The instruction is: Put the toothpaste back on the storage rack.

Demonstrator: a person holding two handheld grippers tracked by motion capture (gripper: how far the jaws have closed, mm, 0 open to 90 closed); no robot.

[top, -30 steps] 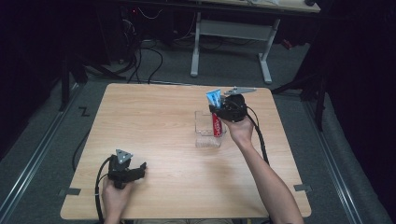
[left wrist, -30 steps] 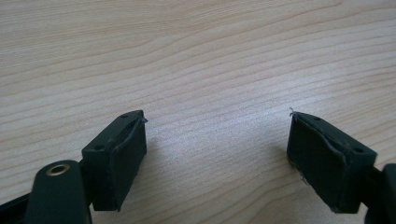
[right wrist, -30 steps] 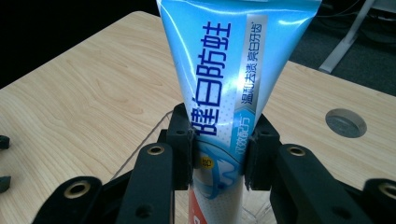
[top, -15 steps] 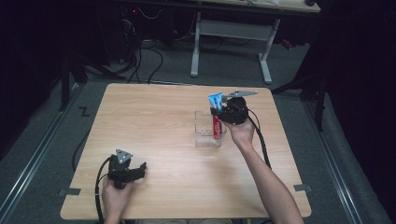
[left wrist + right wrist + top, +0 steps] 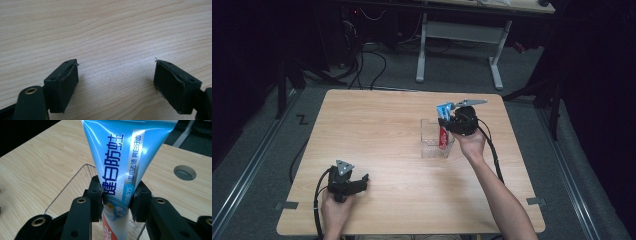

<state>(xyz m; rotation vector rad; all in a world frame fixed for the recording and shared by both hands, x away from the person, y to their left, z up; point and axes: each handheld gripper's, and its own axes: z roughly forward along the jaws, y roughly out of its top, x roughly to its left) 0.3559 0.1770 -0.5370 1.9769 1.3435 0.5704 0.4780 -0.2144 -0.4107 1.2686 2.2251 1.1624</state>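
Pale woodgrain tabletop (image 5: 387,125), matte. My right gripper (image 5: 116,201) pinches a glossy blue toothpaste tube (image 5: 120,162), jaws just easing apart, over the clear plastic bin (image 5: 432,142) near the far right corner; print legible from its own view. Left gripper (image 5: 116,80) spread wide, near front left edge.

The left gripper (image 5: 116,82) stands wide apart over bare wooden table (image 5: 112,30).

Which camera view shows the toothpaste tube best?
The right gripper view: the toothpaste tube is close, its blue print sharp, standing between the right gripper fingers over the clear box. In the high view it is a small blue and red shape. The left gripper view looks at the table.
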